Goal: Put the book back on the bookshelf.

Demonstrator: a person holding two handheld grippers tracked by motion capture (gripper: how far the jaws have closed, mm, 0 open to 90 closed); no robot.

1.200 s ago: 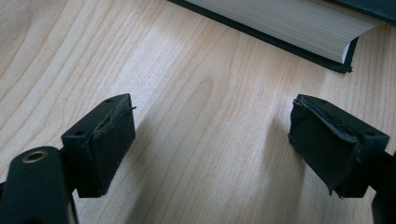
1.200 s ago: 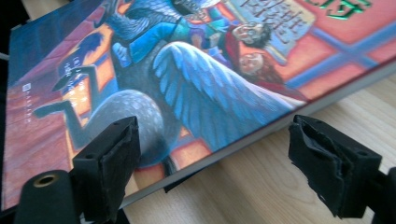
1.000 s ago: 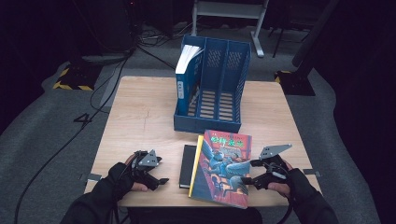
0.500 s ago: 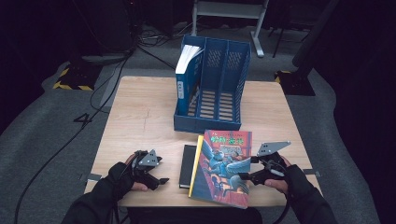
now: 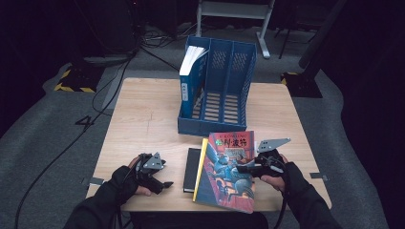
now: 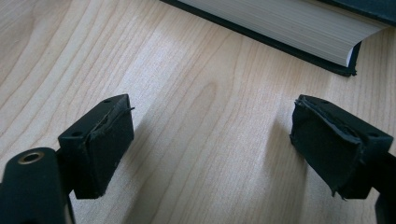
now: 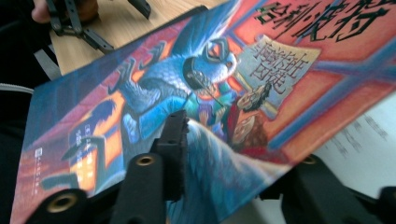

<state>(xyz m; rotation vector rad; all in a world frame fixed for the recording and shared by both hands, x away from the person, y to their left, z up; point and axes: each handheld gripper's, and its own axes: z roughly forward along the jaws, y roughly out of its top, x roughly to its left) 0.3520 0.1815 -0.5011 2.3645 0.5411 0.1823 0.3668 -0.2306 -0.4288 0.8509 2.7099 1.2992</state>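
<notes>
Now my right claw (image 5: pixel 246 168) has just been closing on the right edge of the colourful book (image 5: pixel 227 174), and in the right gripper view 1 jaw lies on the cover (image 7: pixel 196 93) while the other is under it, so I judge the claw is clamped on the cover, with a white page showing below. This book lies at the near edge of the bench (image 5: pixel 143 119), partly on top of a black book (image 5: pixel 191 169) which is just at its left. My left claw (image 5: pixel 165 183) rests low over the bench near the black book, its jaws apart with nothing between them. I think the step in hand is the pick-up of the colourful book, probably to bring it to the blue file rack (image 5: pixel 219 90) behind, where 1 white-and-blue book (image 5: pixel 191 71) already stands in the left slot and the other 2 slots look free. The next move, in my judgement, asks a firm grip on the whole book and not only on the cover, because a cover alone can open and let the pages hang down. From above I see the rack and both hands; the left gripper view (image 6: pixel 205 140) gives instead the page edges of the black book (image 6: pixel 280 28) close ahead.
</notes>
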